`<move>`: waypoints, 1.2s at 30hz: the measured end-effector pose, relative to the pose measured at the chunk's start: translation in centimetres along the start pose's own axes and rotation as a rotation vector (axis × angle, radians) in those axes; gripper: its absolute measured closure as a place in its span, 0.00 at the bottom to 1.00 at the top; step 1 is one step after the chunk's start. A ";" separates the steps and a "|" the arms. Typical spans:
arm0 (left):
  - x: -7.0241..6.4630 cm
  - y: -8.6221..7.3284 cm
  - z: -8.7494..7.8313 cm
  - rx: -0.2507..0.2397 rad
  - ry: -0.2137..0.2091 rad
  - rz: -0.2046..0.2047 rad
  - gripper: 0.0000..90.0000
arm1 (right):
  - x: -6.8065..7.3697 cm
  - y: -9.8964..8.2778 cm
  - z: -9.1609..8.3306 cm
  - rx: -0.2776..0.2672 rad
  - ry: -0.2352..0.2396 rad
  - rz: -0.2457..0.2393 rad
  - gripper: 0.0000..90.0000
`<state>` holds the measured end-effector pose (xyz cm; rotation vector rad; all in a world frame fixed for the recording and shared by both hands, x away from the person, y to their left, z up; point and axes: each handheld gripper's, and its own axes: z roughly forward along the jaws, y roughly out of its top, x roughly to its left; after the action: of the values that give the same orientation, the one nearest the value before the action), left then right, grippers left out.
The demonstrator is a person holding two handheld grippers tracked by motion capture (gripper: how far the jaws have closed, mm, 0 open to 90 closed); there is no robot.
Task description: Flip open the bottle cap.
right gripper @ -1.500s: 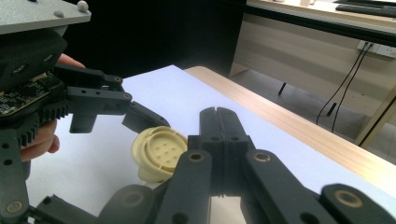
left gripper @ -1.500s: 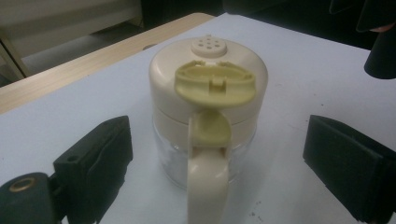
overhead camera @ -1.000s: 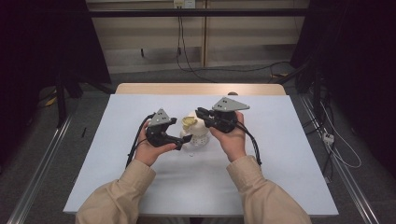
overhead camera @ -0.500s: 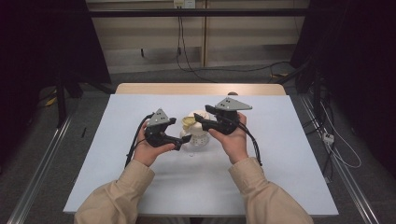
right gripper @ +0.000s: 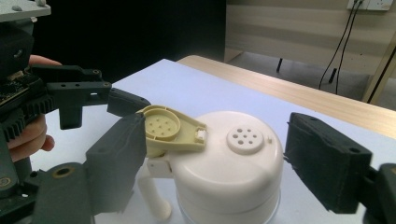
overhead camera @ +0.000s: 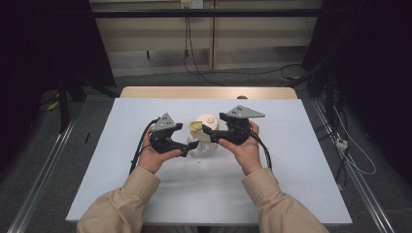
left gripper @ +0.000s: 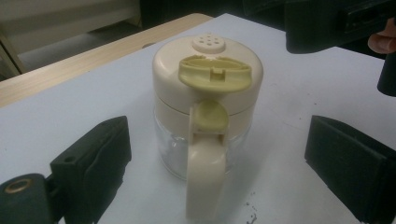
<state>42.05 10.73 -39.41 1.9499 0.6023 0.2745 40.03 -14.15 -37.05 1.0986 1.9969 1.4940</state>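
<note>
A cream shaker jar (overhead camera: 210,121) with a clear glass body and a side handle (left gripper: 205,172) stands mid-table. Its yellowish flip lid (right gripper: 170,128) is tipped open and shows the sprinkle holes (right gripper: 245,138). My left gripper (overhead camera: 189,145) is open, with one jaw on each side of the glass body and the handle facing me (left gripper: 219,163). My right gripper (overhead camera: 208,131) is open too and straddles the cap (right gripper: 219,158). Its left jaw lies against the edge of the flip lid. Whether either gripper touches the jar body I cannot tell.
The white tabletop (overhead camera: 291,170) spreads wide around the jar, with a wooden strip (overhead camera: 209,92) along its far edge. A small speck (overhead camera: 198,161) lies just in front of the jar. Cables run on the floor at the right (overhead camera: 350,150).
My right gripper has drifted slightly toward the person and lower around the cap. The left gripper and the jar have hardly moved.
</note>
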 end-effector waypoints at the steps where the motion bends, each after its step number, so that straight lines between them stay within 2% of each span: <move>1: 0.0 0.0 0.0 0.000 -0.002 -0.001 0.08 | 0.0 -0.1 -0.1 0.004 0.002 0.006 0.21; 9: 0.0 0.0 -0.7 0.002 -0.003 -0.003 0.07 | -0.2 -0.6 -0.6 0.005 0.006 0.018 0.18; 11: 0.2 0.0 -0.9 0.006 0.003 0.009 0.07 | -0.2 -0.8 -0.7 0.011 0.006 0.021 0.17; 15: 0.3 -0.4 -1.2 0.001 -0.004 -0.014 0.07 | -0.1 -1.1 -1.0 0.014 0.010 0.022 0.15; 18: 0.4 -0.8 -1.4 0.007 0.000 -0.011 0.07 | -0.2 -1.4 -1.2 0.016 0.010 0.015 0.13; 23: 0.7 -1.3 -1.9 0.000 0.006 -0.033 0.07 | -0.3 -1.9 -1.6 0.019 0.004 0.011 0.11; 32: 1.1 -1.8 -3.0 -0.001 0.018 -0.030 0.07 | -0.7 -3.0 -2.6 0.031 -0.007 0.009 0.09; 36: 1.4 -2.4 -3.4 0.002 0.023 -0.053 0.07 | -0.9 -3.6 -3.1 0.037 -0.010 0.004 0.08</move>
<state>41.01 14.96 -40.11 1.9316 0.6690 0.2635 37.06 -17.16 -39.45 1.1230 2.0238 1.4564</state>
